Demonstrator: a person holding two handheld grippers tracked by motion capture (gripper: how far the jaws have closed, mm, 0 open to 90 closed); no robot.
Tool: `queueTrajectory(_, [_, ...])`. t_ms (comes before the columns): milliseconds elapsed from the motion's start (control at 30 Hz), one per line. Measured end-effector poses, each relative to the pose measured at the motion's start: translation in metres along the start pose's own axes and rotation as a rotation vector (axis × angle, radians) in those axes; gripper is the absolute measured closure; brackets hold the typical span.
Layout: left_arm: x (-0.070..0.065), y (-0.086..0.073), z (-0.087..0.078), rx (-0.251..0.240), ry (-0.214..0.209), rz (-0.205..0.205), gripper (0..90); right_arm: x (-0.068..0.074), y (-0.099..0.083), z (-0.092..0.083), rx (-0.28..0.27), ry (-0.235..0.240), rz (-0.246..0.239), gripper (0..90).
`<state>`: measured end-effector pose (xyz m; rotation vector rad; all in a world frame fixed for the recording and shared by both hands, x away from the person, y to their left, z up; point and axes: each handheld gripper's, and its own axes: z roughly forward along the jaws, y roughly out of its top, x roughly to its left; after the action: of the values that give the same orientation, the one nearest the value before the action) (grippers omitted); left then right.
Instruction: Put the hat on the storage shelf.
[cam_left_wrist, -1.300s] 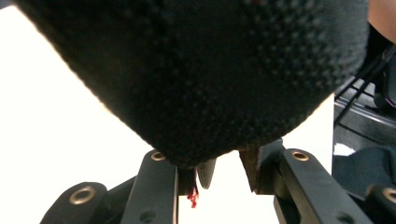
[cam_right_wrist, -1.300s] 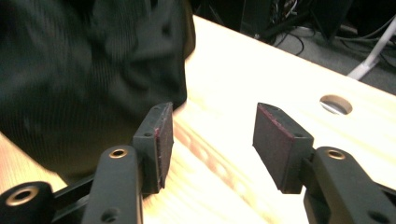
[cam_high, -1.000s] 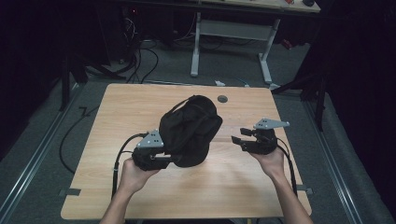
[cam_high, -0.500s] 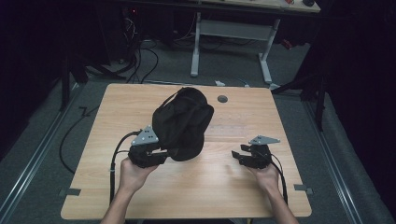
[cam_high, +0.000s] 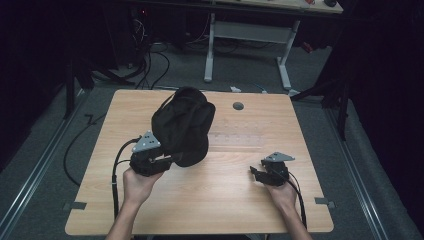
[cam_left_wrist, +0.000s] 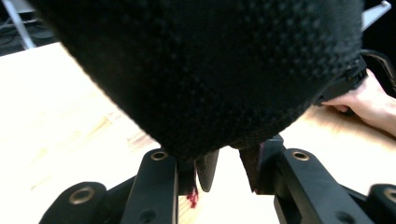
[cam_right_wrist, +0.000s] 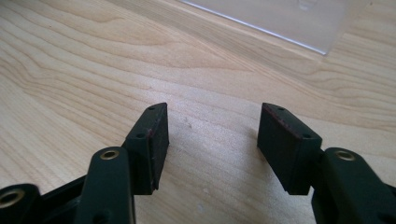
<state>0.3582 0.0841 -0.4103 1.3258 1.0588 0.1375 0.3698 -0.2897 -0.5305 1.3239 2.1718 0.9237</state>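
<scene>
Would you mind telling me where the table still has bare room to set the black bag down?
The bare patches are the table's right half, beyond the right claw, and the near edge between both hands. The left-centre is crowded by the bag and the left claw gripping it.

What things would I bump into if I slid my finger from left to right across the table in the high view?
Left gripper pinching the black bag → round grey hole cover → right gripper, jaws apart and holding nothing, low over the table.
</scene>
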Motion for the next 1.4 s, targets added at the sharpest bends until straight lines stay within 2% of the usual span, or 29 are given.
queueTrajectory(300, [0.006,0.008,-0.001,-0.045,0.037,-0.030,68.6,0.000,0.000,0.000,0.001,-0.005,0.005,40.5])
queueTrajectory(567, [0.007,0.018,0.005,-0.067,0.089,-0.002,68.6,0.000,0.000,0.000,0.003,-0.008,0.007,38.8])
queueTrajectory(800, [0.008,0.030,0.015,-0.096,0.122,-0.015,68.6,0.001,0.000,0.000,0.003,-0.010,0.009,38.7])
queueTrajectory(1033, [0.009,0.036,0.032,-0.086,0.169,0.001,68.5,0.001,0.000,0.000,0.004,-0.011,0.010,38.6])
queueTrajectory(1400, [0.009,0.039,0.052,-0.079,0.198,0.043,68.6,0.001,0.000,0.000,0.005,-0.012,0.010,38.4])
